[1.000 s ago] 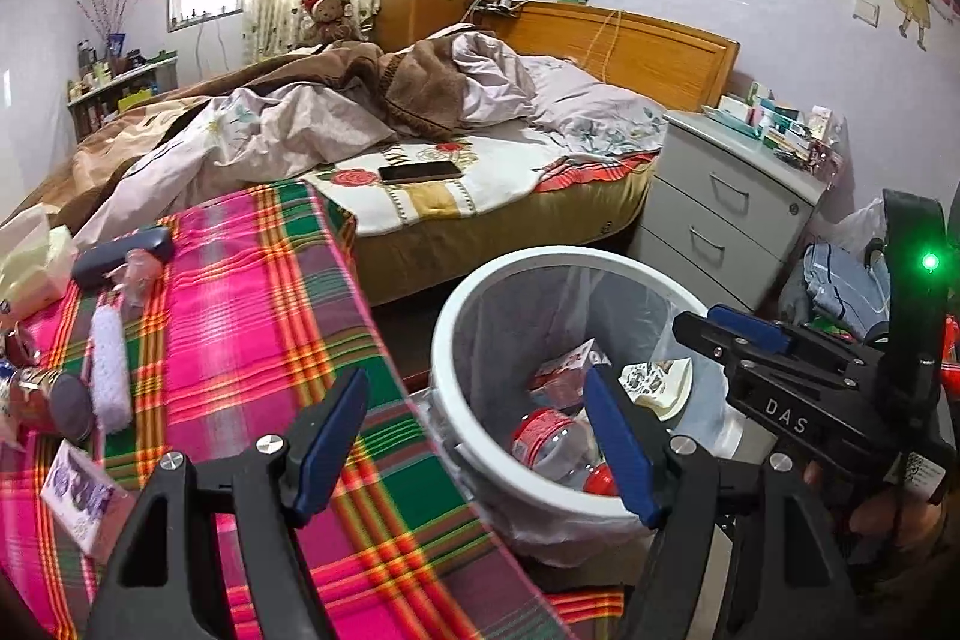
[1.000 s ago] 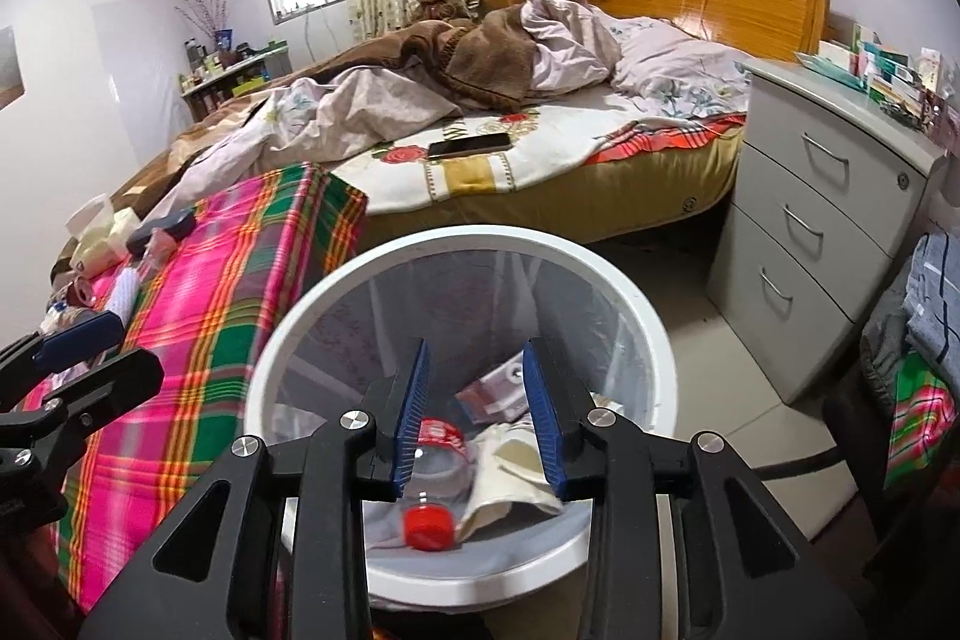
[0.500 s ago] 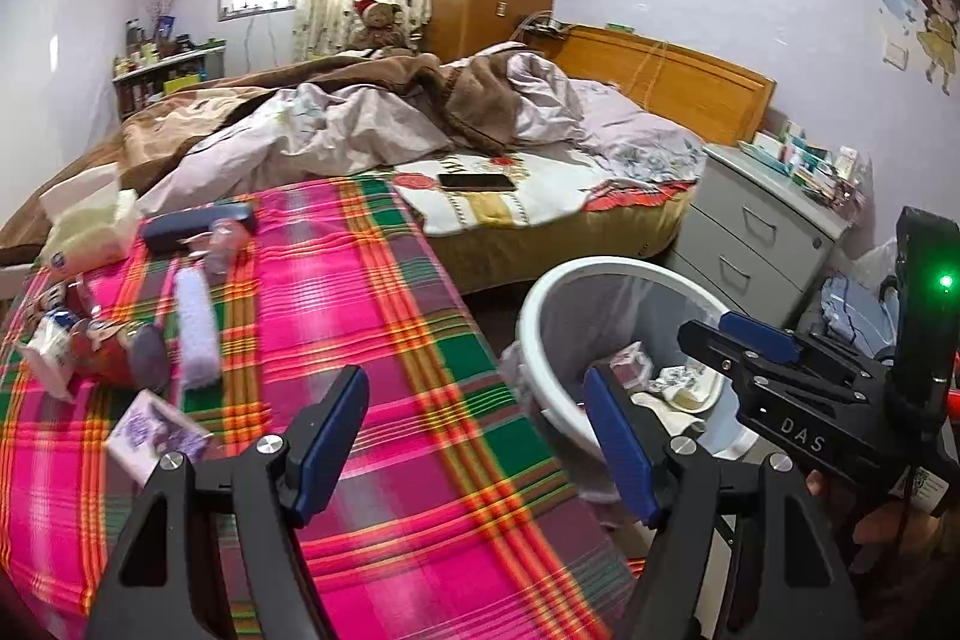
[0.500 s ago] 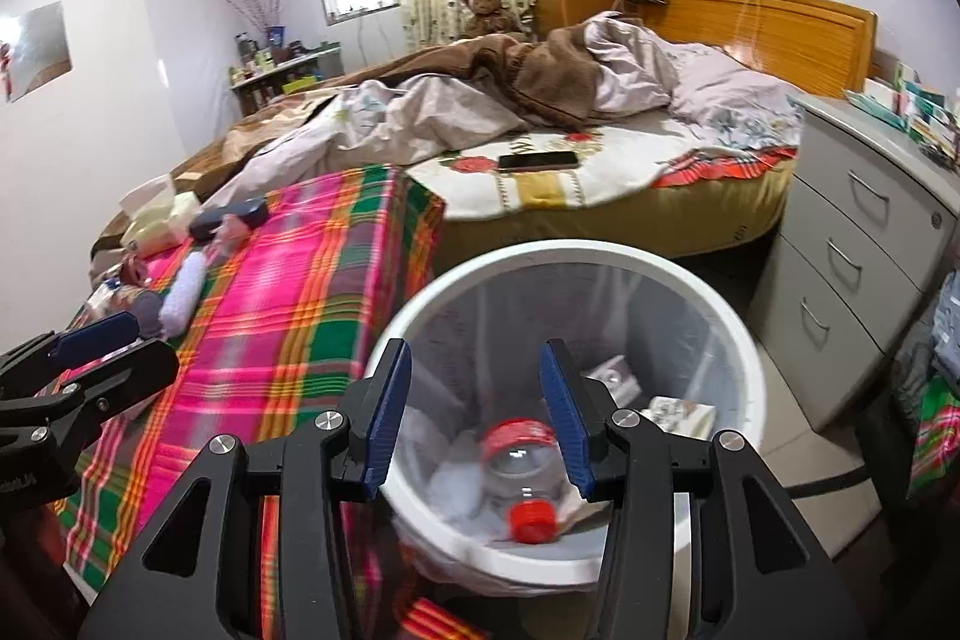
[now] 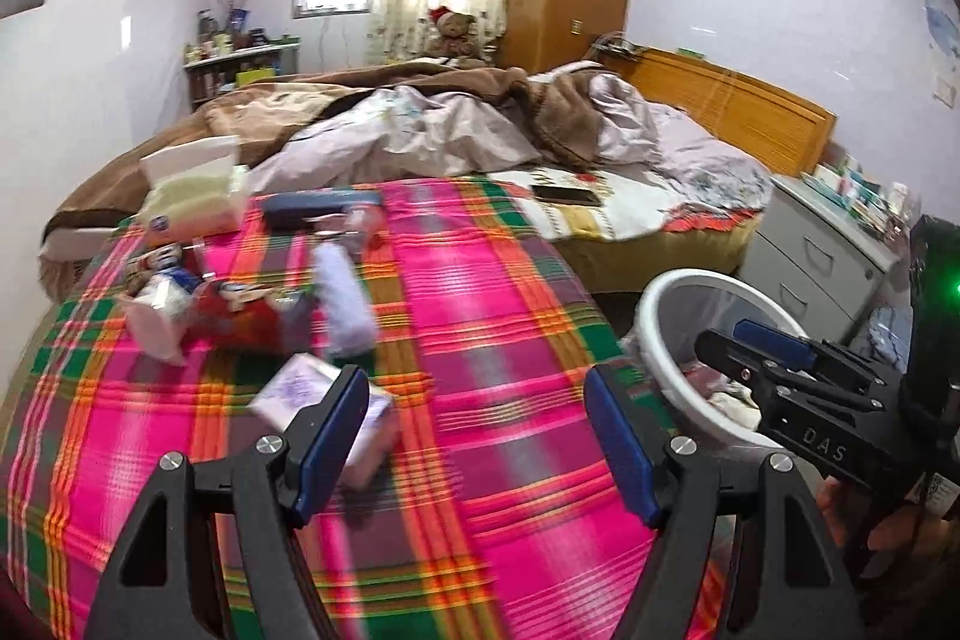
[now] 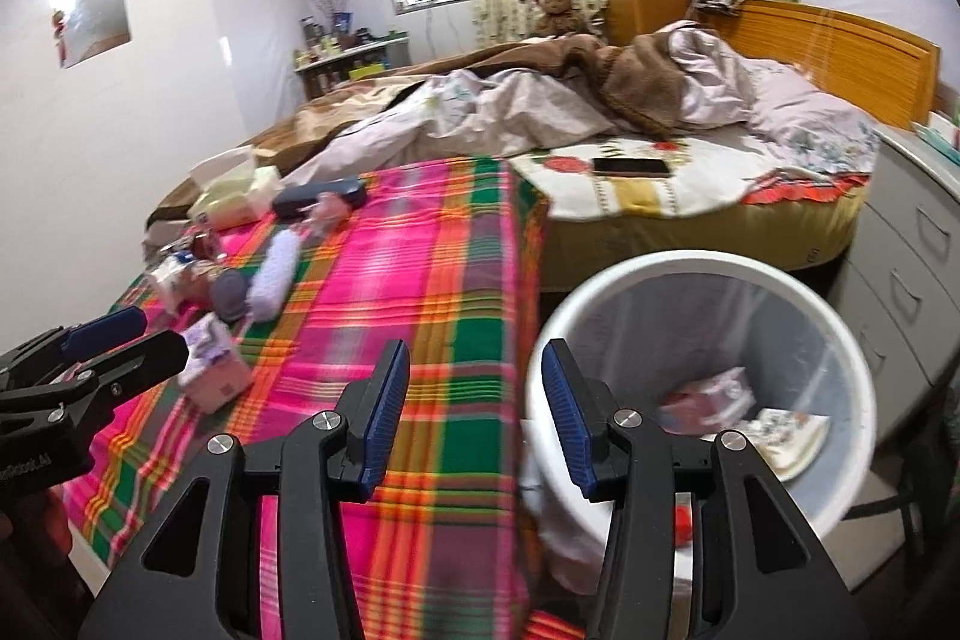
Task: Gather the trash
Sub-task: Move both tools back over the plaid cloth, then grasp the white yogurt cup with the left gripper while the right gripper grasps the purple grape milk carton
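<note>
A white trash bin (image 6: 708, 274) with a clear liner stands on the floor right of the plaid table; it holds a red-capped bottle and paper scraps. It also shows in the left wrist view (image 5: 660, 304). Trash lies on the table's left part: a small purple-white carton (image 5: 306, 388) (image 6: 210, 364), a white roll (image 5: 345, 298) (image 6: 273, 274), a crumpled pack (image 5: 159, 310) and a red wrapper (image 5: 234, 307). My left gripper (image 5: 477, 436) is open and empty over the table, its left finger just in front of the carton. My right gripper (image 6: 475, 406) is open and empty between table edge and bin.
The table carries a pink-green plaid cloth (image 5: 480, 280) and also a tissue box (image 5: 198, 196) and a dark case (image 5: 318, 208). Behind is an unmade bed (image 5: 480, 124) with a phone (image 5: 564, 194). A grey drawer unit (image 6: 912, 268) stands right of the bin.
Both grippers have swung left, from over the bin towards the table. The right gripper's jaws have opened wider. The table's trash now sits nearer the left gripper.
</note>
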Motion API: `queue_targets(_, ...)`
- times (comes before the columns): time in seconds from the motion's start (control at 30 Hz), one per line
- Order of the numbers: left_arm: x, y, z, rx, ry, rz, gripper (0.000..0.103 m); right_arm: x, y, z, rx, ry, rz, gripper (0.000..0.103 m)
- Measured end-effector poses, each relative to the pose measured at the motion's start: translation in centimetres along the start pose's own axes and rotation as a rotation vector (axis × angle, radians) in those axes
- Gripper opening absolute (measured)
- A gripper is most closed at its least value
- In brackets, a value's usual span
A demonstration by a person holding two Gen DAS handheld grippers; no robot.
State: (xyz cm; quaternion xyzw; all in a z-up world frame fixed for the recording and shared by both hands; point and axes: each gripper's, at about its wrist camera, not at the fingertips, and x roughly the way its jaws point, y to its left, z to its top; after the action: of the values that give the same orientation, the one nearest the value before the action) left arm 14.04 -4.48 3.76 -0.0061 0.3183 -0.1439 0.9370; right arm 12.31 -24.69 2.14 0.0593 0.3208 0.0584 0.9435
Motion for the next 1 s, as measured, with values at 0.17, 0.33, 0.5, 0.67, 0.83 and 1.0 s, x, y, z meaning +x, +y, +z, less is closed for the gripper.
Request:
queue_targets(0.17,-0.9,3.8,-0.4,-0.061,-0.013,0.049,0.077,0.9,2.9,-0.1,-0.057,0.019,0.051,0.049)
queue_targets(0.33,-1.3,7.5,-0.7,-0.109,-0.011,0.111,0.078,1.8,5.1,0.0,-0.097,0.037,0.095,0.051)
queue_targets(0.5,-1.2,10.2,-0.9,-0.141,0.002,0.153,0.078,2.6,7.1,-0.1,-0.133,0.056,0.136,0.054)
queue_targets(0.67,-0.9,12.6,-0.9,-0.157,0.008,0.187,0.078,3.6,8.9,0.4,-0.148,0.080,0.193,0.055)
queue_targets(0.83,-0.4,15.0,-0.6,-0.170,0.019,0.211,0.078,5.1,11.0,0.5,-0.162,0.110,0.257,0.061)
queue_targets(1.0,0.7,17.4,0.1,-0.189,0.028,0.227,0.081,6.3,12.5,0.3,-0.180,0.144,0.287,0.062)
